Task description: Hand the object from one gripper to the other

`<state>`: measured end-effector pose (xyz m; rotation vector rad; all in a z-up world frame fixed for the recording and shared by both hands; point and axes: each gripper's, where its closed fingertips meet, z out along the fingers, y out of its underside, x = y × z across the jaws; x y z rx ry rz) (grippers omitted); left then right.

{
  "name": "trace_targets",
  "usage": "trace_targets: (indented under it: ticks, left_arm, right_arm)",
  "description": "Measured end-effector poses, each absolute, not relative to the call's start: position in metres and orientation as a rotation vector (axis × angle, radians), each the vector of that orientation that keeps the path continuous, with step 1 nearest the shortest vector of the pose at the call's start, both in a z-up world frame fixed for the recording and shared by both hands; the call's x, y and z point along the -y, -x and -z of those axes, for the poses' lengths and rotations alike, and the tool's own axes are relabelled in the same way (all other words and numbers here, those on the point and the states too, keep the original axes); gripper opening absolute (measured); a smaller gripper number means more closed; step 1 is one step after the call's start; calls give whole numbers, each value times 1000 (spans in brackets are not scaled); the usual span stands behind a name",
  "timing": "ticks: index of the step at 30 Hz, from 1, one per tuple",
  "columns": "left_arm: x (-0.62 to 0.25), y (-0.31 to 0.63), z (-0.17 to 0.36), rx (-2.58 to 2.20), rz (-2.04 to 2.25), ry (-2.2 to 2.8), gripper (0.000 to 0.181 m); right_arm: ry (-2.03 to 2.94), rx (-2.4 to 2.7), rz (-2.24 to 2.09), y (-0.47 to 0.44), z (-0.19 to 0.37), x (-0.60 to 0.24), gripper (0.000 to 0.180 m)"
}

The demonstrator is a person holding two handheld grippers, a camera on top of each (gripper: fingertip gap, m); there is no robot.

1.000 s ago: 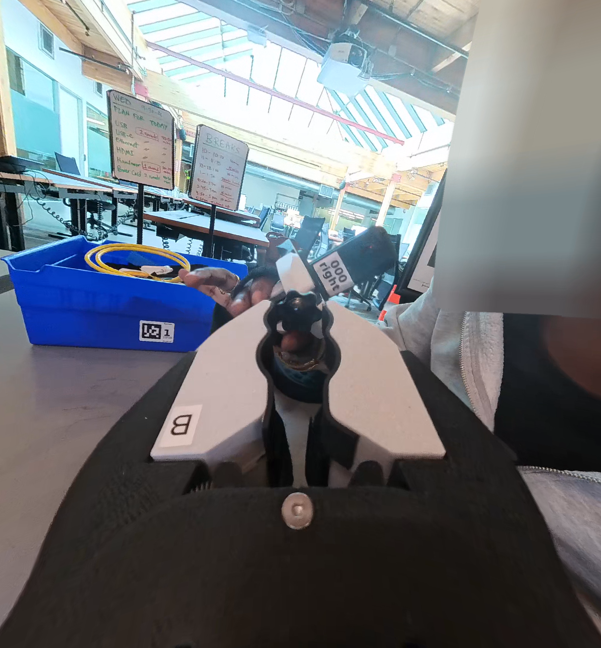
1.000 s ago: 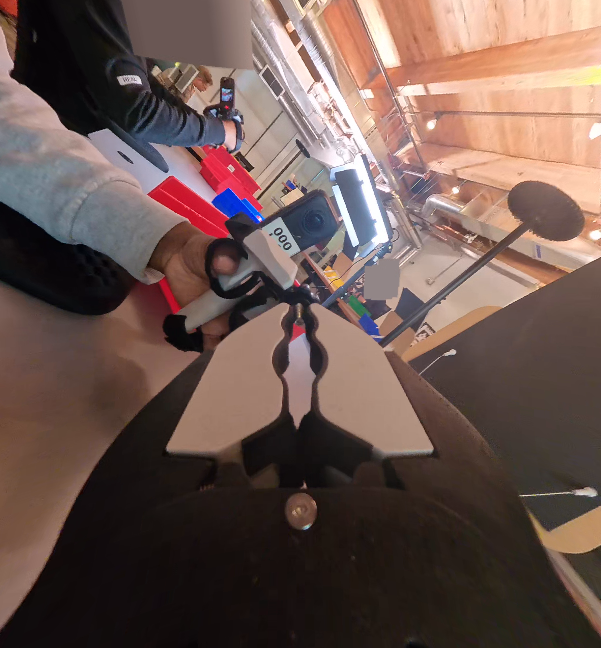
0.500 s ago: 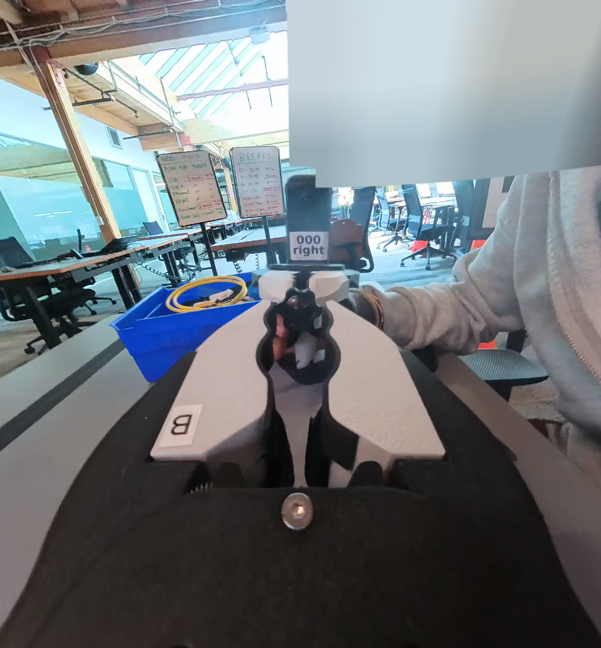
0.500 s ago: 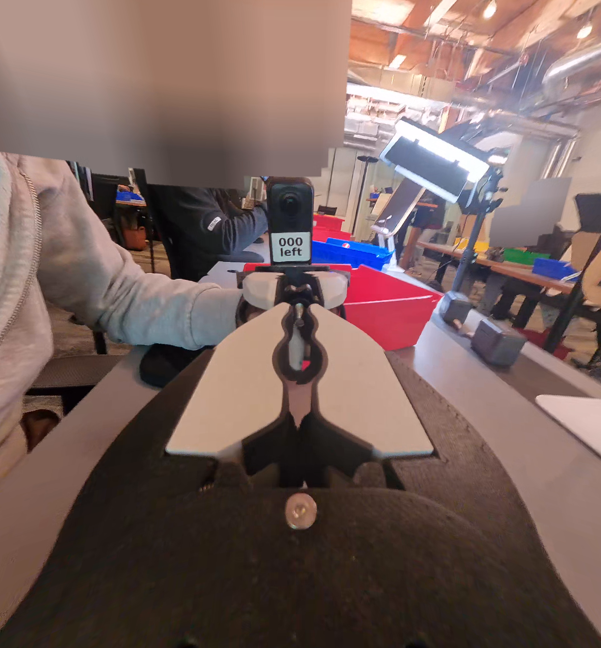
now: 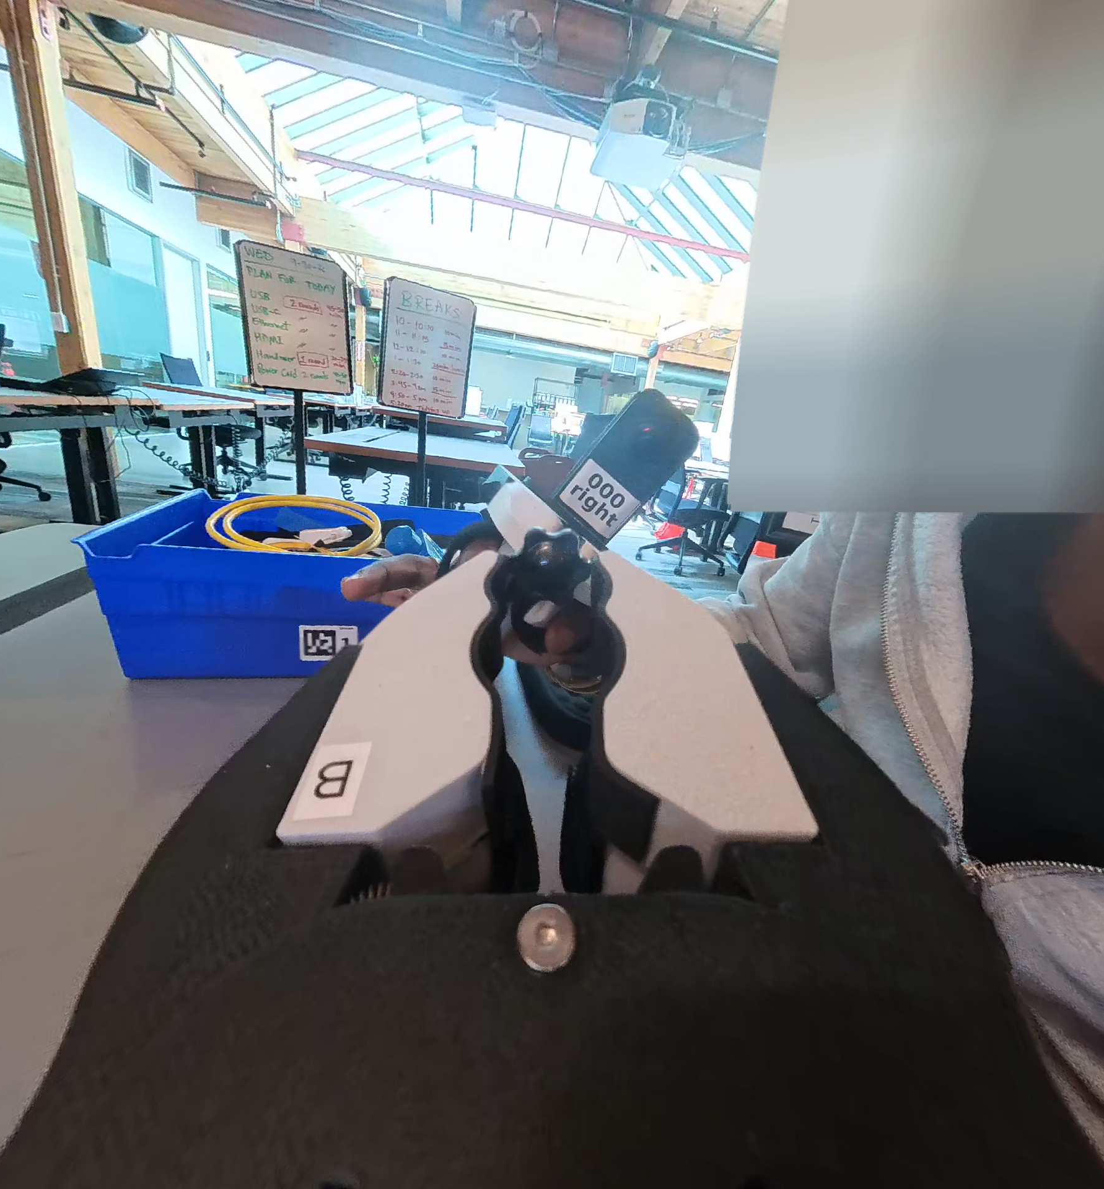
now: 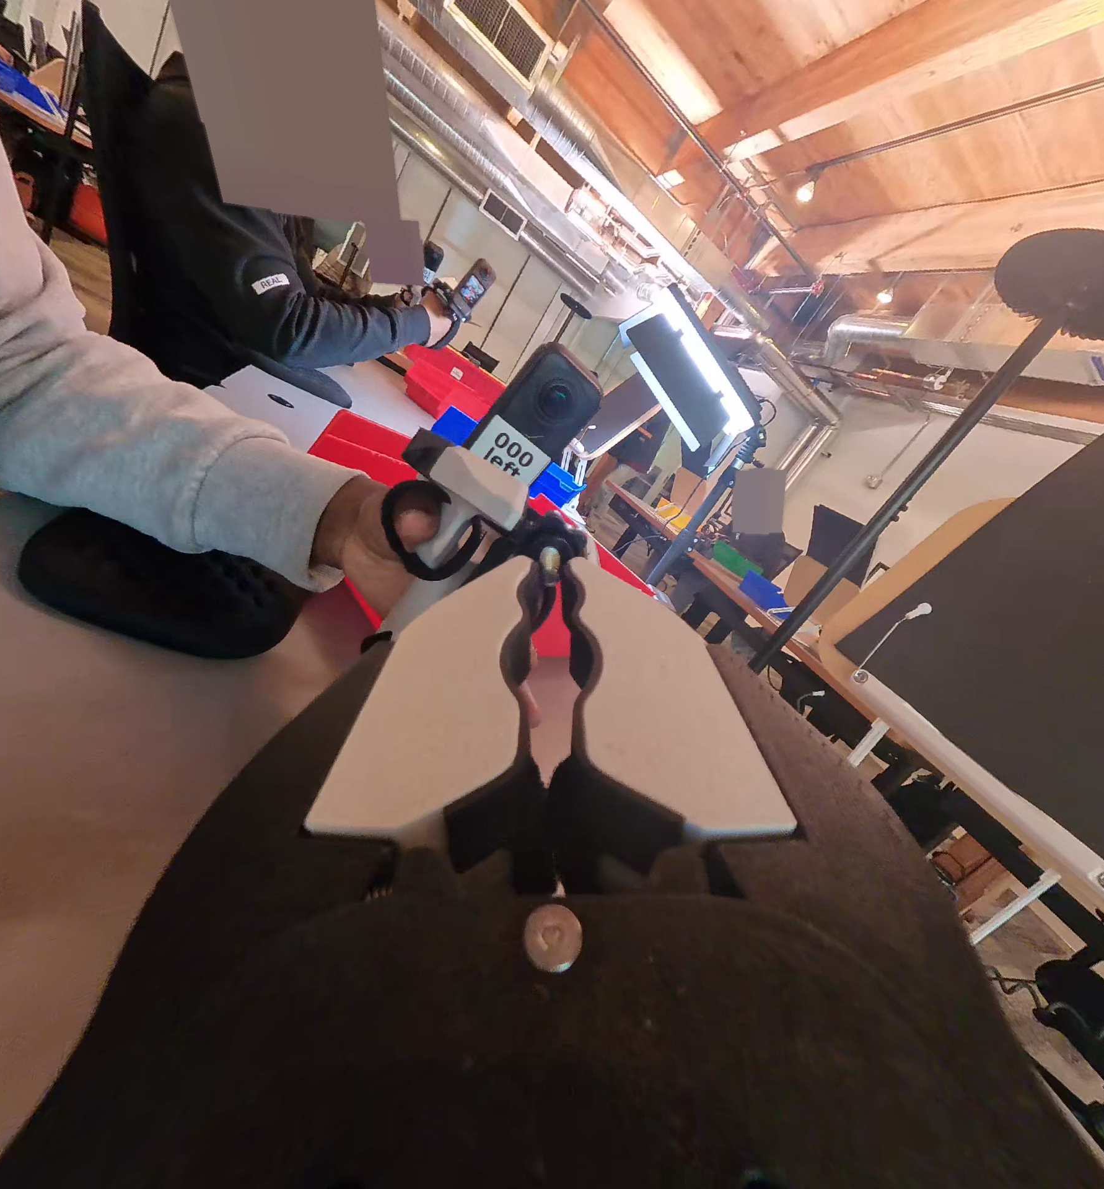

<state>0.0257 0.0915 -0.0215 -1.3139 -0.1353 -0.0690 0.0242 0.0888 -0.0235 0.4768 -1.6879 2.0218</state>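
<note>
The task's thing, a small black knob [image 5: 540, 558] with lobed edges and a brass-tipped stud, sits up in the air right where the two pairs of tongs meet nose to nose, above the grey table [image 5: 54, 740].

The left tongs [image 5: 540, 569] are part-way apart, and the knob's head fills the gap at their tips, so they look clamped on it. The right tongs [image 6: 549, 569] are drawn almost together, and the stud's brass end pokes out between their tips, so they look closed on the thin stud. Each tool seems to take the part that suits its opening: the wide head on one side, the narrow stud on the other.

My reading is that this is the middle of the hand-over, with both holding at once so the knob is never unsupported. I cannot tell which side is giving and which is taking.

The tools point straight at each other, and the right one is rolled to one side, probably to bring the fingers square onto the stud.

Beyond and to the left of the left tongs, a blue bin [image 5: 215, 598] holding a coiled yellow cable [image 5: 292, 521] stands on the table, well clear of the exchange.
</note>
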Motion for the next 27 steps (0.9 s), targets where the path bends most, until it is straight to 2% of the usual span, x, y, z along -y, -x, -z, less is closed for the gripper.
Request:
trace_targets:
  ticks: [1, 4, 6, 11, 13, 19, 23, 27]
  left_arm:
    - [-92, -26, 22, 134, 65, 1316, 24]
    - [-92, -22, 19, 119, -43, 1308, 26]
    - [-87, -12, 9, 107, -269, 1242, 56]
    - [-74, 15, 1, 202, -598, 1230, 100]
    - [-73, 33, 16, 295, -687, 1329, 100]
    - [-83, 53, 92, 373, -791, 1819, 99]
    - [-89, 49, 116, 306, -835, 1985, 99]
    - [-93, 47, 120, 306, -796, 1992, 98]
  right_arm:
    - [-477, 1693, -2020, -24, 24, -89, 6]
    - [-437, 1742, -2054, -21, 22, -91, 6]
    - [-323, 1681, -2078, -7, 7, -104, 6]
    - [119, 1549, -1729, 65, -32, -189, 6]
    - [310, 1615, -1453, 96, -22, -234, 6]
    - [724, 1920, -763, 151, 66, -328, 6]
    - [799, 2012, -597, 160, 93, -341, 8]
    - [825, 2006, -573, 166, 93, -343, 11]
